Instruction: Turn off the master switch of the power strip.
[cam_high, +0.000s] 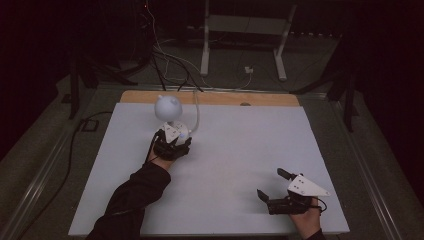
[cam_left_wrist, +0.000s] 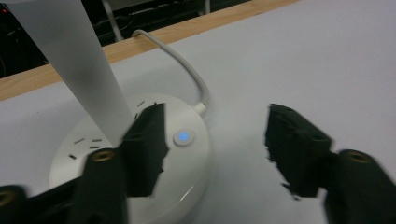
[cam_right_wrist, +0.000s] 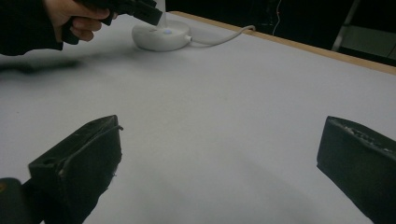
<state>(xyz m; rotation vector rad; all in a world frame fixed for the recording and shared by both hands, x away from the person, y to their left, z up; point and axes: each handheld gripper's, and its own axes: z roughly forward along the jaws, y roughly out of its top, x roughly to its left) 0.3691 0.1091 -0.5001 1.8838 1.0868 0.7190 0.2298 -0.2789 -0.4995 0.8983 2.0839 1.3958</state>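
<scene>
A white desk lamp stands at the back left of the white table (cam_high: 240, 150). Its round head (cam_high: 167, 107) sits on a white stem (cam_left_wrist: 70, 51) that rises from a flat round base (cam_left_wrist: 84, 149) with a small blue-lit button (cam_left_wrist: 183, 137). My left gripper (cam_left_wrist: 215, 140) hovers low over that base, open. One jaw is above the base right beside the button, the other is over bare table off the base's edge. My right gripper (cam_high: 272, 184) rests near the front right corner, open, with nothing between its jaws.
The lamp's white cord (cam_left_wrist: 187, 70) loops from the base to the wooden strip (cam_high: 210, 97) along the table's far edge. Beyond it are dark floor, cables and a white stand (cam_high: 245, 30). A wide stretch of bare table lies between the two grippers.
</scene>
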